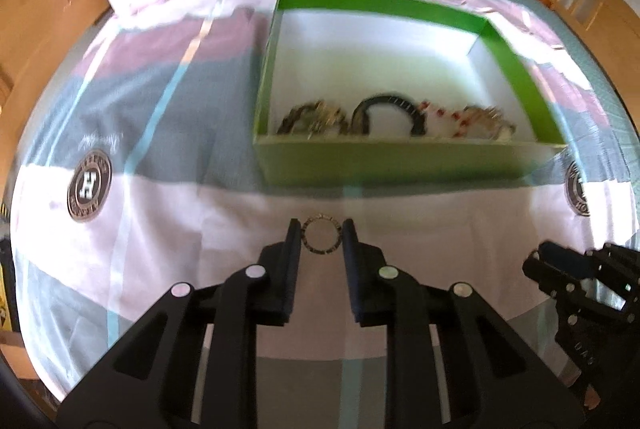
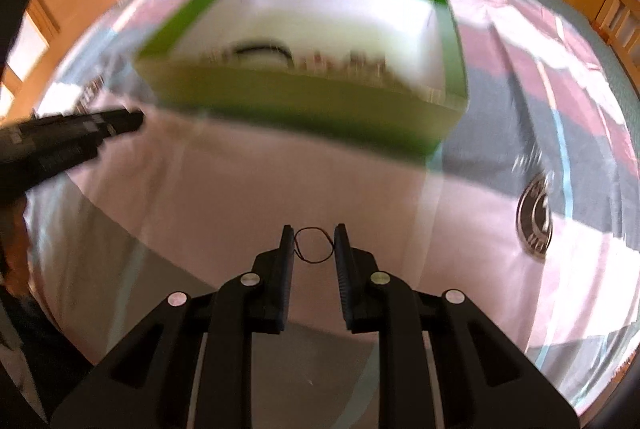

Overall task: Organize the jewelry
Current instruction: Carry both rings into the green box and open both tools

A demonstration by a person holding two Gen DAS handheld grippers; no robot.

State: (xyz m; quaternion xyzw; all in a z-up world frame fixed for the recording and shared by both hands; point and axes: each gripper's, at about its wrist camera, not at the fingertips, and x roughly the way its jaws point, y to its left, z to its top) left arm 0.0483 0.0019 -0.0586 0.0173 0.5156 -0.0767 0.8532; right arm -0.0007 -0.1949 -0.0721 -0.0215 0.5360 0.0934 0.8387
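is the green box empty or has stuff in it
Not empty: the open green box holds several jewelry pieces along its near wall; the far part is bare white.

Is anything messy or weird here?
A bit. In the green box the jewelry is all bunched along the near wall, the rest of the floor bare. A beaded ring and a thin black loop are outside the box, between each gripper's jaws.

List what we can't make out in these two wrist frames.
- Jewelry in the green box: left view blurred, near wall cuts off the lower edges; pieces can't be told apart.
- Same pile, right view: motion smear, only a dark arc reads.
- Bangle in the left gripper: surface detail too small.
- Thin loop in the right gripper: too fine to identify.
- Badge text: blurred.
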